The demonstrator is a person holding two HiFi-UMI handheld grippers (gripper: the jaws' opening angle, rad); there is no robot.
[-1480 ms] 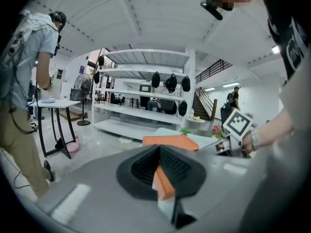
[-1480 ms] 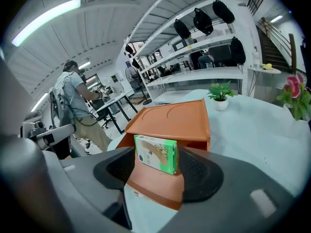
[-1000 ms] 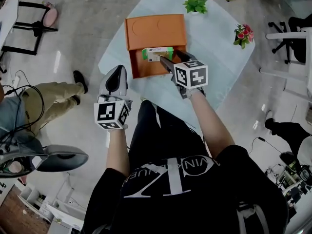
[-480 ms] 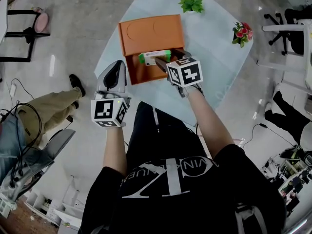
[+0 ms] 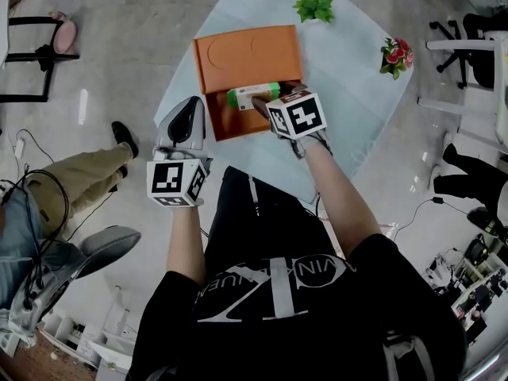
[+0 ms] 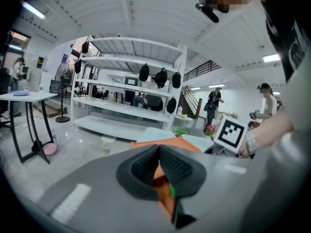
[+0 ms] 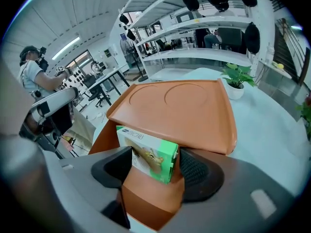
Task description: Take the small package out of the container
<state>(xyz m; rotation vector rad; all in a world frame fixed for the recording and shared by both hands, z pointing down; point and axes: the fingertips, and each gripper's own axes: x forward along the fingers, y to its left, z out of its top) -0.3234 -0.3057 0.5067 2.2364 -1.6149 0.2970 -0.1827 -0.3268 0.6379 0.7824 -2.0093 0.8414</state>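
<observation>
1. So, my right claw (image 7: 150,166) is squeezed onto the small package (image 7: 148,154). The green end of the package sits between the two dark pads.
2. The package is white and green. It is in the open part of the orange box (image 5: 238,113), just in front of the box's lid (image 5: 248,54), which lies flat and open.
3. From the head view, the package's (image 5: 252,94) long side runs left to right, along the edge of the lid. Its right end is a tiny bit higher in the picture.
4. My right claw (image 5: 258,101) holds that right end. The left end sticks out free toward the left side of the box.
5. I cannot tell if the package touches the floor of the box.
6. My left claw (image 6: 159,166) is closed with nothing in it. It hangs by the left side of the box (image 5: 189,121), off the edge of the table (image 5: 349,86).
7. Half a second ago the package lay the same way, in the same spot by the lid. My right claw had it then too, and my left claw was where it is now.
</observation>
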